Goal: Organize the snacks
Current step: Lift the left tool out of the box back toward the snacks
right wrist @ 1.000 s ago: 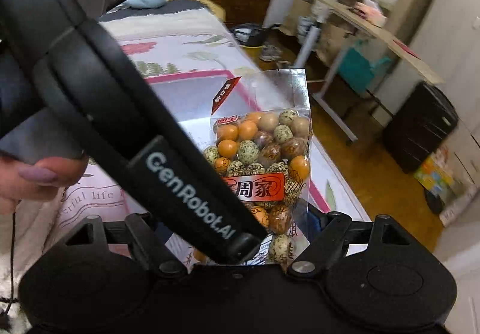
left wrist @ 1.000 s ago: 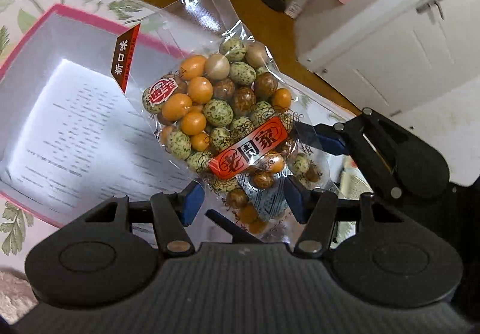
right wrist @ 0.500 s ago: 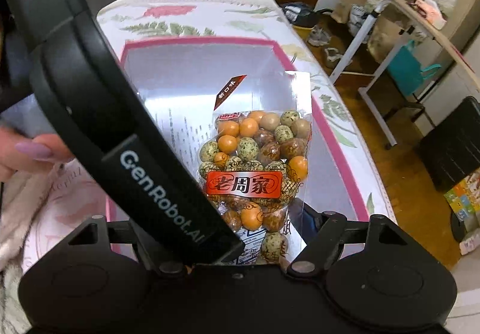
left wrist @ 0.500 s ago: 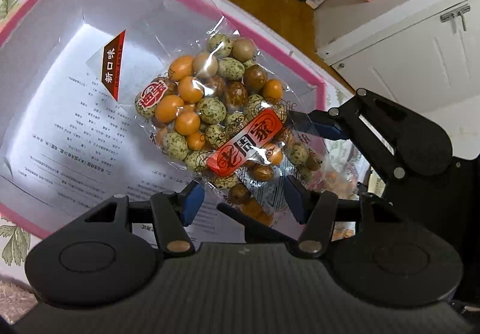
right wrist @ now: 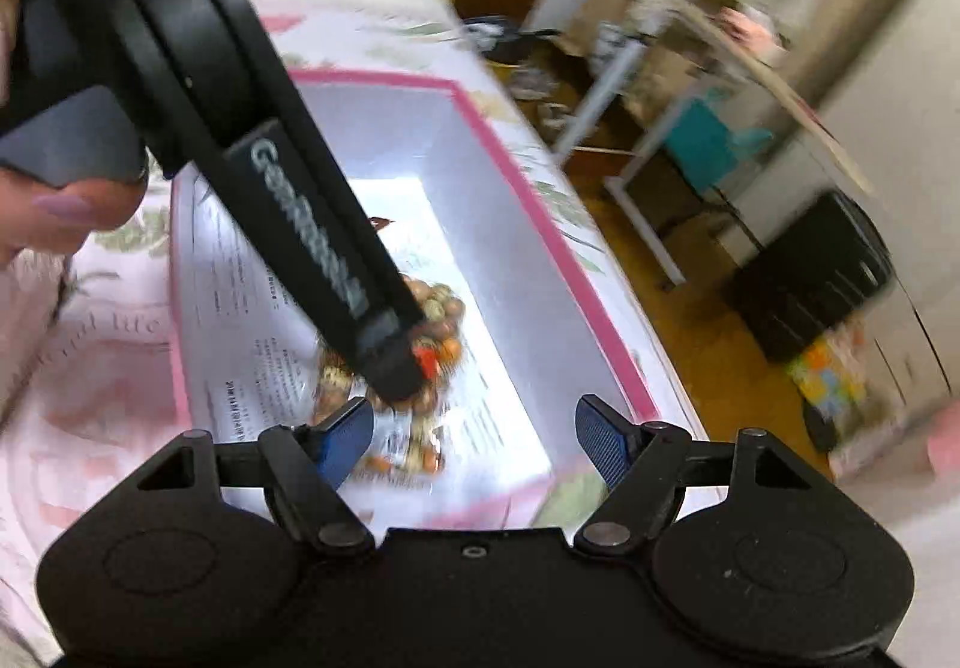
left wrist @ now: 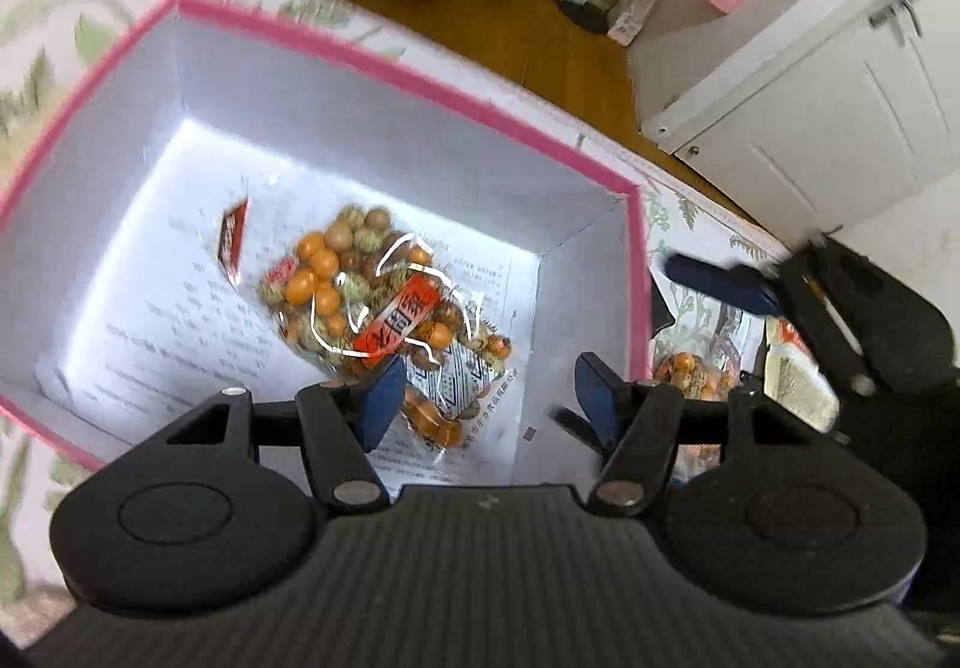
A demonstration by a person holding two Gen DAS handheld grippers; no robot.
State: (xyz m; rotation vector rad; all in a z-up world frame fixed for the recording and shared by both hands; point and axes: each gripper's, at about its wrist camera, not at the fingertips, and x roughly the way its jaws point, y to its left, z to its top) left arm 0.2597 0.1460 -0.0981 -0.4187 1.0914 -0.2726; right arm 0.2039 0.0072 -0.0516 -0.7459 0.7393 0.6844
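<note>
A clear bag of orange, green and brown coated nuts (left wrist: 384, 302) with a red label lies on the printed paper floor of a pink-rimmed white box (left wrist: 420, 80). My left gripper (left wrist: 486, 398) is open and empty above the box's near right corner. My right gripper (right wrist: 474, 437) is open and empty above the same box (right wrist: 540, 224); the bag shows in its view (right wrist: 441, 335), partly hidden by the left gripper's black arm (right wrist: 312, 230). The right gripper's blue fingertip (left wrist: 714, 281) shows in the left wrist view, outside the box.
The box sits on a floral cloth (left wrist: 690, 212). More snack packets (left wrist: 690, 374) lie on the cloth right of the box. White cabinets (left wrist: 840, 86) and wooden floor (left wrist: 516, 44) lie beyond. A hand (right wrist: 66, 212) holds the left gripper.
Both grippers held the bag above the box; both have opened and pulled back. The bag has dropped onto the box floor.
</note>
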